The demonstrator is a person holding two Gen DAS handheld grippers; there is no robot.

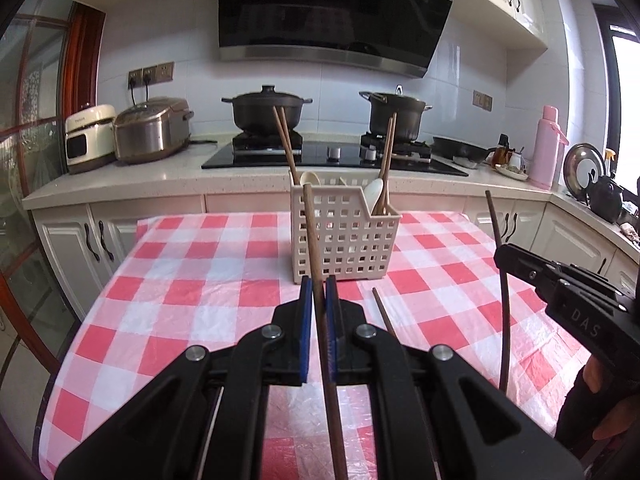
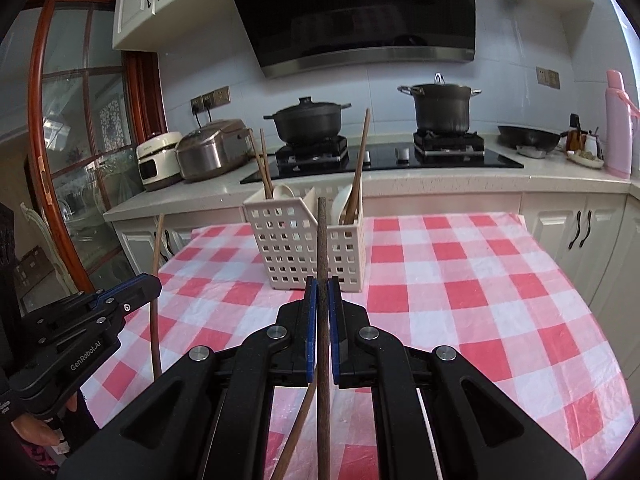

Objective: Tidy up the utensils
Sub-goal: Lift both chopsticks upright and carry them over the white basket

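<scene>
A white perforated utensil basket (image 1: 340, 236) (image 2: 304, 248) stands on the checked tablecloth, holding chopsticks (image 1: 285, 140) and white spoons (image 1: 376, 194). My left gripper (image 1: 319, 284) is shut on a light brown chopstick (image 1: 314, 248), held upright just in front of the basket; it also shows at the left of the right wrist view (image 2: 154, 280). My right gripper (image 2: 322, 286) is shut on a dark brown chopstick (image 2: 322, 240), also upright before the basket; it appears at the right of the left wrist view (image 1: 505, 256). Another chopstick (image 1: 384, 314) lies on the cloth between them.
The table with the red and white cloth (image 1: 200, 300) (image 2: 460, 280) sits before a counter with a stove, two black pots (image 1: 267, 110) (image 2: 442, 106), a rice cooker (image 1: 150, 130), a frying pan (image 2: 528, 136) and a pink flask (image 1: 546, 148).
</scene>
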